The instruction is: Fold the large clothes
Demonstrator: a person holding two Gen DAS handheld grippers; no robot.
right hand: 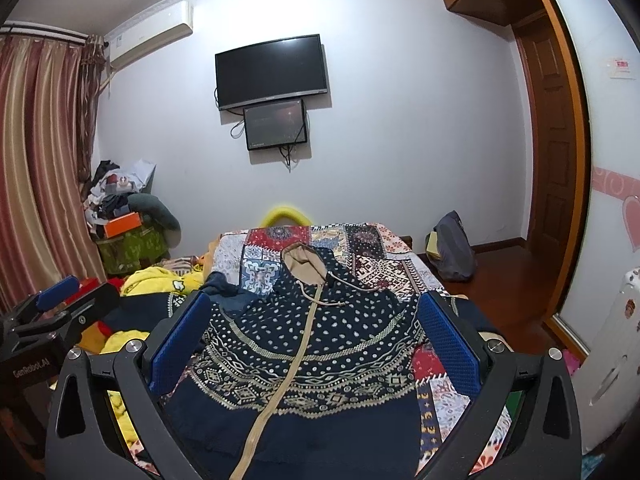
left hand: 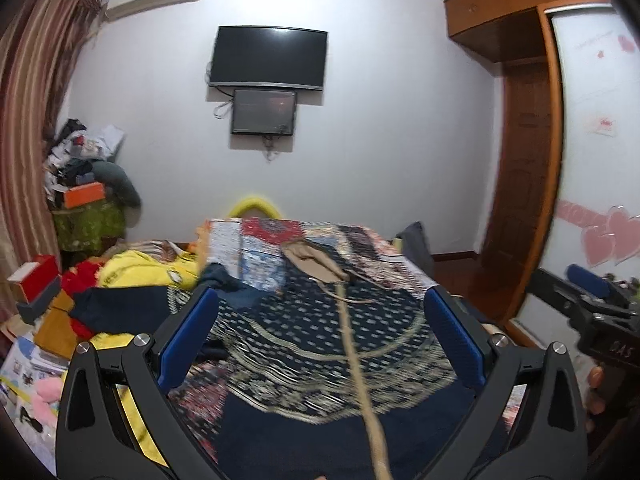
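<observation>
A navy hooded jacket with cream dotted and diamond patterns lies flat on the bed, front up, its tan zipper band running down the middle and its tan-lined hood at the far end. The same jacket fills the left wrist view, blurred. My left gripper hovers open above the jacket's chest, nothing between its blue pads. My right gripper is open too, over the lower chest. Each gripper shows in the other's view: the right gripper at the right edge, the left gripper at the left.
A patchwork quilt covers the bed. Yellow, red and navy clothes are heaped at the bed's left side. Boxes and a cluttered stand are on the left, and a grey bag sits on the floor near the wooden door.
</observation>
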